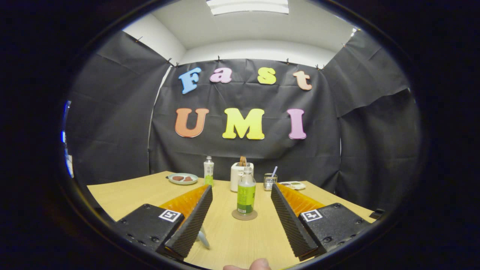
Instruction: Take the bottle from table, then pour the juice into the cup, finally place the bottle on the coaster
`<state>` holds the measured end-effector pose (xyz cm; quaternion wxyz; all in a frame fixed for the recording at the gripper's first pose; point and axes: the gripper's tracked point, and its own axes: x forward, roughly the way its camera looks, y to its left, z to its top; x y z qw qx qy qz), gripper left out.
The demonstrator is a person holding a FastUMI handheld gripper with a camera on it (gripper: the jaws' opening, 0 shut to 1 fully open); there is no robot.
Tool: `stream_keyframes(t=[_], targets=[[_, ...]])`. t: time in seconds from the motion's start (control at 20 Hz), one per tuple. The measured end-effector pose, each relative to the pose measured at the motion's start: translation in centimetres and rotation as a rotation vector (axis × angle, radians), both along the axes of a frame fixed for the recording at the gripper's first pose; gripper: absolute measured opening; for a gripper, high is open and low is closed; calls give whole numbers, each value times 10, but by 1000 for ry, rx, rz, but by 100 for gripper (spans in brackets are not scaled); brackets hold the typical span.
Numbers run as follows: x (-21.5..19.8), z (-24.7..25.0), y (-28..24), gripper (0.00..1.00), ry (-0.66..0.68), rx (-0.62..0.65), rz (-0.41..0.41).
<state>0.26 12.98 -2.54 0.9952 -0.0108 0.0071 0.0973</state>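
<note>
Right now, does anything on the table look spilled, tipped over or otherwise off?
Nothing stands out. The green-labelled bottle stands upright on the round coaster, just ahead of the tool, whose fingers are wide open. The second bottle, the white toaster and the plate beyond sit upright. No spill shows.

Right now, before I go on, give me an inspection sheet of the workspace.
Surface: light wooden table.
Job's things: green-labelled bottle upright on round coaster, ahead between the fingers. Cup: cannot tell which item it is.
Clutter: second bottle, plate with food, white toaster, small glass holder, flat dish, pale object by one finger.
Grippers: gripper open, touching nothing.
Cables: nothing seen.
Surroundings: black cloth wall, ceiling light, fingertip.
</note>
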Motion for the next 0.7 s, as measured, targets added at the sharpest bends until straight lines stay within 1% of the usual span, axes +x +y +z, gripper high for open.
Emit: stream_keyframes(t=[0.7], targets=[[4,-5,1,100,10,1,2]])
